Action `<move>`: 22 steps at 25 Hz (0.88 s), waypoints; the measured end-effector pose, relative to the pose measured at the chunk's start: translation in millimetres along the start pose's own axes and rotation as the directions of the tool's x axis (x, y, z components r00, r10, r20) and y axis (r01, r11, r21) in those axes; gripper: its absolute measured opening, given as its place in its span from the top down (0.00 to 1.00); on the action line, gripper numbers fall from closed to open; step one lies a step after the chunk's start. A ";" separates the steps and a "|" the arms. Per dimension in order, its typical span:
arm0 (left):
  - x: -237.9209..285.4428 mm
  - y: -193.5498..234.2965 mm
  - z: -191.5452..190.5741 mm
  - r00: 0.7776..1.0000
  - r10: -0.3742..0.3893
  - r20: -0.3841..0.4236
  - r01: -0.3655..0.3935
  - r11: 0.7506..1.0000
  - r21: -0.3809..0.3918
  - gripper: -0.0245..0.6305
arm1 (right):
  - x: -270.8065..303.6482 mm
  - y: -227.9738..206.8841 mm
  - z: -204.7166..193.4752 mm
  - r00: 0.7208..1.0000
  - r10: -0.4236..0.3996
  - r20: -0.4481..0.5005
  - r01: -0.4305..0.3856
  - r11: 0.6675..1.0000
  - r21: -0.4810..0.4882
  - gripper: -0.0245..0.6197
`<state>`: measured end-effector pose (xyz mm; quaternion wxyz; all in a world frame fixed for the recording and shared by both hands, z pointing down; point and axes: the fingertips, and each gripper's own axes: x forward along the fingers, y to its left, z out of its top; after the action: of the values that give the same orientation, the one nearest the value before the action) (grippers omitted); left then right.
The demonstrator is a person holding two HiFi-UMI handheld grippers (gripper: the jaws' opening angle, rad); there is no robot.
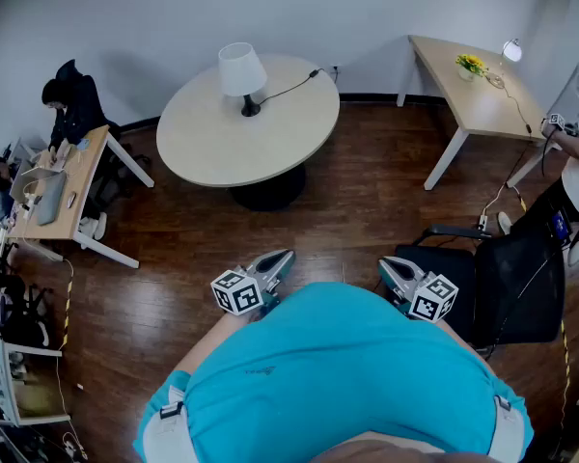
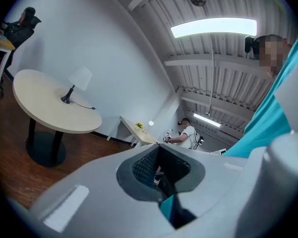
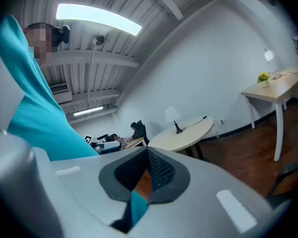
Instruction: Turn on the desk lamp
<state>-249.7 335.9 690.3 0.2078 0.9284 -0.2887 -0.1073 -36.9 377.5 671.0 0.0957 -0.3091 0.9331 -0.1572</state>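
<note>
Desk lamp near far edge of round counter. Left hand-held gripper and right hand-held gripper well apart from it, both pressed together, empty.

This looks like an office. A person sits bent over a messy worktop by the wall, a black desk chair stands on the wood floor, and long strip lights glow overhead.

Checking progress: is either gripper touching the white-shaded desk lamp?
No, the left gripper and right gripper hang beside the person's teal shirt, far from the white-shaded desk lamp.
</note>
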 end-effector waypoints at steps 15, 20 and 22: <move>8.5 -7.8 3.1 1.000 0.022 0.006 -0.022 1.000 0.016 0.80 | -14.2 -6.1 11.3 1.000 -0.002 0.010 0.002 1.000 -0.027 0.96; 40.8 -32.3 -9.6 1.000 0.015 -0.027 -0.014 1.000 0.025 0.80 | -45.7 -23.6 25.8 1.000 -0.007 0.024 0.008 1.000 -0.028 0.96; 57.8 -43.1 -17.8 0.999 0.013 -0.047 -0.012 1.000 0.024 0.80 | -62.0 -34.9 32.1 0.999 -0.013 0.032 0.014 1.000 -0.018 0.96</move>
<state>-176.1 340.3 682.3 0.2041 0.9313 -0.2907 -0.0804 40.0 381.1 658.4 0.1067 -0.3188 0.9307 -0.1441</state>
